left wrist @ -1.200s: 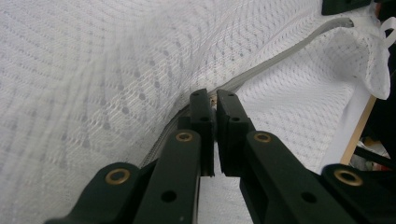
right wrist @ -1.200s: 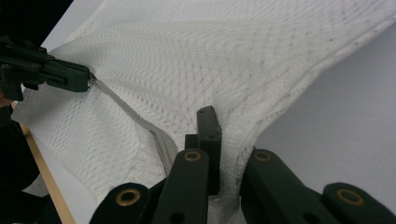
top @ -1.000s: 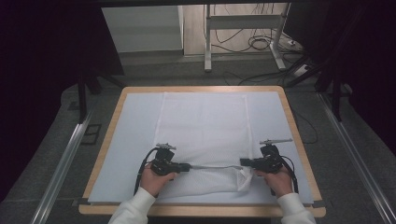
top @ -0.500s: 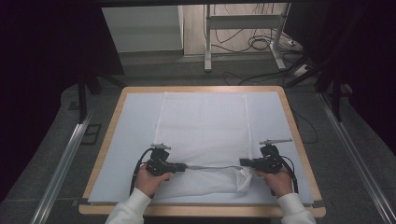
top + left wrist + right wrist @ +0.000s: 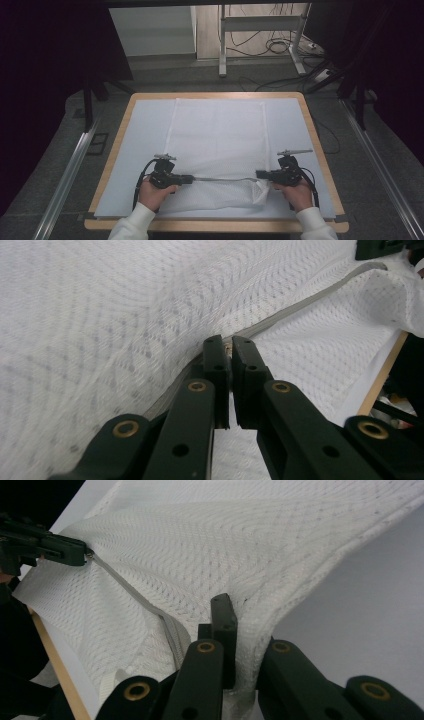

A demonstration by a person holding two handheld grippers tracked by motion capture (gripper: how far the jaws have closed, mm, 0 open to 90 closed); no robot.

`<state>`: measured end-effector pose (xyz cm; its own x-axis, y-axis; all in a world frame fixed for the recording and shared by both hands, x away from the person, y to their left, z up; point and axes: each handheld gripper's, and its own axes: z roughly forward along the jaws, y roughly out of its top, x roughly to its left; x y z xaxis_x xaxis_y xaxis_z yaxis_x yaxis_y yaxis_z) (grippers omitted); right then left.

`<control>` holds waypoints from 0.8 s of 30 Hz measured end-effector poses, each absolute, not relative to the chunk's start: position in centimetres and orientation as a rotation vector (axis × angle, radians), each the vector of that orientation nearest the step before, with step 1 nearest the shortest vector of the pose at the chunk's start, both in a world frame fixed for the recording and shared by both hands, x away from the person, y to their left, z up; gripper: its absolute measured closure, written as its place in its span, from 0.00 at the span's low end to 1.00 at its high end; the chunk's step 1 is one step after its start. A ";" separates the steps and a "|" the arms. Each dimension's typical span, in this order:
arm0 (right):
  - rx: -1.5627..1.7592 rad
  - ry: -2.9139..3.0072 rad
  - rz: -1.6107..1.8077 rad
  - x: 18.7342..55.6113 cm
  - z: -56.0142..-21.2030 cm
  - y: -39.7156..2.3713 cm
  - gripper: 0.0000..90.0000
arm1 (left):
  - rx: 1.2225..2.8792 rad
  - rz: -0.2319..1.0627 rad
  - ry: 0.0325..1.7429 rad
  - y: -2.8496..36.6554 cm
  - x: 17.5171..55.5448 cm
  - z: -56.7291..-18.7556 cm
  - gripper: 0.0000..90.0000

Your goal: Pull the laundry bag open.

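Observation:
A white mesh bag (image 5: 220, 135) lies flat on the table, its near end lifted a little between the two grippers. A grey zipper (image 5: 225, 179) runs taut along that end. My left gripper (image 5: 192, 179) is shut on the zipper's left end; in the left gripper view the jaws (image 5: 230, 342) meet on the grey strip (image 5: 310, 300). My right gripper (image 5: 257, 175) is shut on the bag's right corner, where the mesh folds over one jaw (image 5: 240, 615). The zipper (image 5: 130, 592) leads away to the left gripper (image 5: 55, 547).
The bag rests on a pale mat (image 5: 145, 130) that covers a wooden-rimmed table (image 5: 210, 95). Metal rails (image 5: 70, 170) run along both sides on the floor. A desk frame and cables (image 5: 270, 45) stand beyond the far edge.
My left hand has shifted slightly to the left, drawing the zipper line straighter. The right hand has kept still.

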<state>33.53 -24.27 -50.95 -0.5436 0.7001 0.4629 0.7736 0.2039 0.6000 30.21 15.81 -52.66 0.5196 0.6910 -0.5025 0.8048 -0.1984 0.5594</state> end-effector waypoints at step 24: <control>-1.461 -2.364 -1.266 33.5 -50.9 -24.2 0.98 | 1.936 -0.159 1.250 18.2 29.5 -52.6 0.96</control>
